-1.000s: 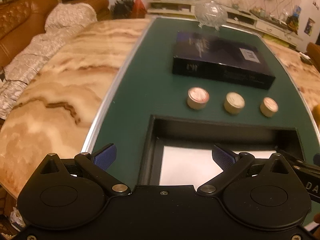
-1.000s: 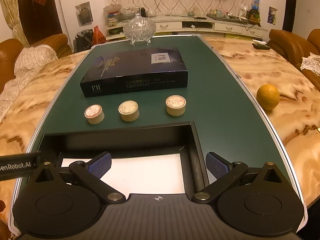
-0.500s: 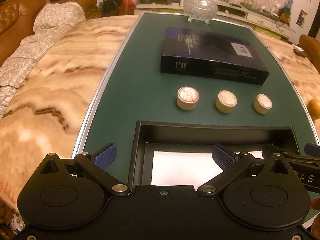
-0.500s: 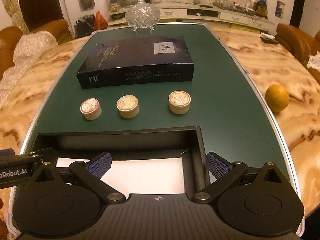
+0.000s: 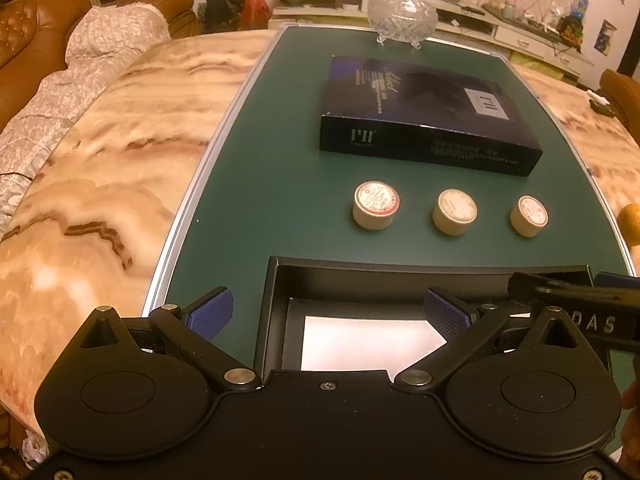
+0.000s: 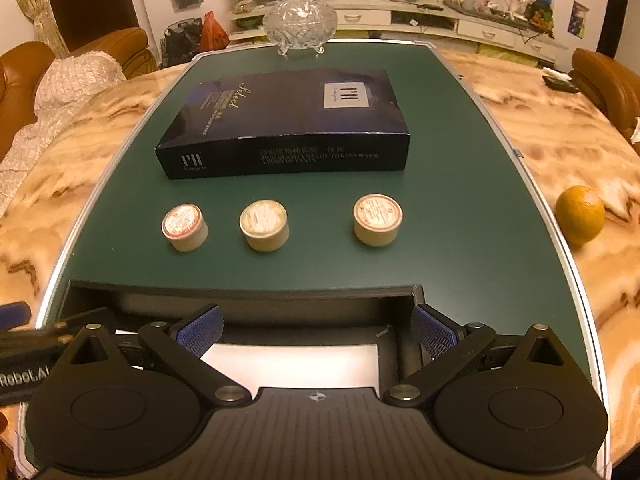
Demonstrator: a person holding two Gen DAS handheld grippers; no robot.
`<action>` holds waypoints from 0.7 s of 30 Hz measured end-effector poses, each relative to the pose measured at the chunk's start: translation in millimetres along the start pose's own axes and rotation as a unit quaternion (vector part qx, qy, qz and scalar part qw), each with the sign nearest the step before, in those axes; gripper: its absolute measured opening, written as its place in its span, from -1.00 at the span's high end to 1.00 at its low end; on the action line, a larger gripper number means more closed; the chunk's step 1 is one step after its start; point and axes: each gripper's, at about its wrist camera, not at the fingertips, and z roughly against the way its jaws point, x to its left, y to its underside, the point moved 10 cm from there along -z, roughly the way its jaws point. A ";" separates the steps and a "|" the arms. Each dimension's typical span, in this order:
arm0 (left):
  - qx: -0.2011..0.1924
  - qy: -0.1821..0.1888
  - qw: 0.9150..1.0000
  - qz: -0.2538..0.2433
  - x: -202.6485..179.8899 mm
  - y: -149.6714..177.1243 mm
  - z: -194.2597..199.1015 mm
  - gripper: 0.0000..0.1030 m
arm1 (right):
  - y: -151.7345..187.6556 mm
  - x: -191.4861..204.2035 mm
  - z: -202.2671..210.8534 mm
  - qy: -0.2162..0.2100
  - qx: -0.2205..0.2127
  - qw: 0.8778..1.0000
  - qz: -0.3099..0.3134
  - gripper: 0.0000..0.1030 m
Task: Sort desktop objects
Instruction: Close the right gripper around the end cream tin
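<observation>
A cut-glass lidded bowl point(image 6: 300, 26) stands at the far end of the dark green desk mat point(image 6: 460, 208), with a flat dark navy cardboard box point(image 6: 284, 124) lying before it. Three small round cream jars with printed lids point(image 6: 185, 227) point(image 6: 264, 225) point(image 6: 377, 220) sit in a row between that box and the open black tray with a white paper floor point(image 5: 360, 344). An orange point(image 6: 580, 214) rests on the marbled desk point(image 5: 100, 168) beside the mat. The left gripper point(image 5: 326, 316) and right gripper point(image 6: 316, 330) both hover over the tray, jaws spread wide, holding nothing.
</observation>
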 end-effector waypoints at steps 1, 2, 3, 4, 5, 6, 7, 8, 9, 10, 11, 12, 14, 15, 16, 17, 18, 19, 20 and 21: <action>-0.001 0.001 1.000 0.002 0.5 -1.3 0.4 -1.00 | -2.8 -0.8 -0.3 0.000 0.000 1.000 -0.003 -1.00; -0.001 0.003 1.000 0.004 1.0 -3.1 0.9 -1.00 | -6.1 -1.7 -0.2 0.001 -0.001 1.000 -0.004 -1.00; -0.002 0.004 1.000 0.006 1.4 -5.2 1.1 -1.00 | -9.9 -1.9 0.2 -0.001 -0.004 1.000 -0.003 -1.00; -0.002 0.006 1.000 0.008 1.8 -7.4 1.4 -1.00 | -14.7 -2.7 0.2 -0.003 -0.005 1.000 -0.005 -1.00; -0.003 0.006 1.000 0.008 2.1 -10.0 1.4 -1.00 | -19.7 -3.9 0.1 -0.005 -0.006 1.000 -0.007 -1.00; -0.003 0.005 1.000 0.009 2.5 -12.6 1.4 -1.00 | -24.8 -5.1 0.0 -0.007 -0.006 1.000 -0.010 -1.00; -0.003 0.004 1.000 0.009 3.0 -15.2 1.3 -1.00 | -30.1 -7.8 -0.8 -0.009 -0.008 1.000 -0.013 -1.00; -0.003 0.003 1.000 0.010 3.4 -17.9 1.2 -1.00 | -36.0 -11.3 -2.7 -0.008 -0.009 1.000 -0.016 -1.00; -0.003 0.001 1.000 0.011 3.8 -20.6 0.9 -1.00 | -41.5 -15.3 -6.3 -0.006 -0.007 1.000 -0.019 -1.00; -0.004 0.000 1.000 0.011 4.1 -22.9 0.8 -1.00 | -46.7 -19.5 -10.3 -0.004 -0.004 1.000 -0.023 -0.98; -0.005 0.000 1.000 0.011 4.2 -24.9 0.7 -1.00 | -51.1 -22.4 -16.2 -0.004 0.002 1.000 -0.023 -0.94; -0.005 -0.001 1.000 0.012 4.5 -25.7 0.3 -1.00 | -55.0 -24.8 -22.8 -0.006 0.009 1.000 -0.022 -0.90; -0.005 -0.002 1.000 0.014 5.1 -27.0 -0.7 -1.00 | -57.3 -30.1 -37.3 0.004 0.029 0.999 -0.014 -0.69; -0.003 -0.002 1.000 0.015 5.2 -26.5 -2.1 -1.00 | -57.6 -32.0 -43.6 0.009 0.036 0.999 -0.008 -0.64; -0.001 0.000 1.000 0.016 4.8 -25.8 -3.7 -1.00 | -57.7 -33.4 -49.7 0.014 0.041 0.999 -0.002 -0.55; 0.001 0.000 1.000 0.015 4.6 -24.8 -5.6 -1.00 | -57.6 -34.5 -55.4 0.017 0.045 0.999 0.003 -0.53; 0.004 0.000 1.000 0.014 4.4 -23.7 -7.6 -1.00 | -57.6 -35.4 -60.8 0.019 0.047 0.999 0.007 -0.53; 0.006 0.000 1.000 0.013 4.2 -22.6 -9.6 -1.00 | -57.4 -36.5 -66.0 0.020 0.049 0.999 0.009 -0.49; 0.007 0.000 1.000 0.013 4.0 -22.0 -10.7 -1.00 | -57.2 -37.8 -70.9 0.022 0.051 0.998 0.011 -0.43; 0.008 0.000 1.000 0.013 3.9 -21.5 -11.6 -1.00 | -57.1 -38.8 -74.8 0.022 0.052 0.998 0.011 -0.40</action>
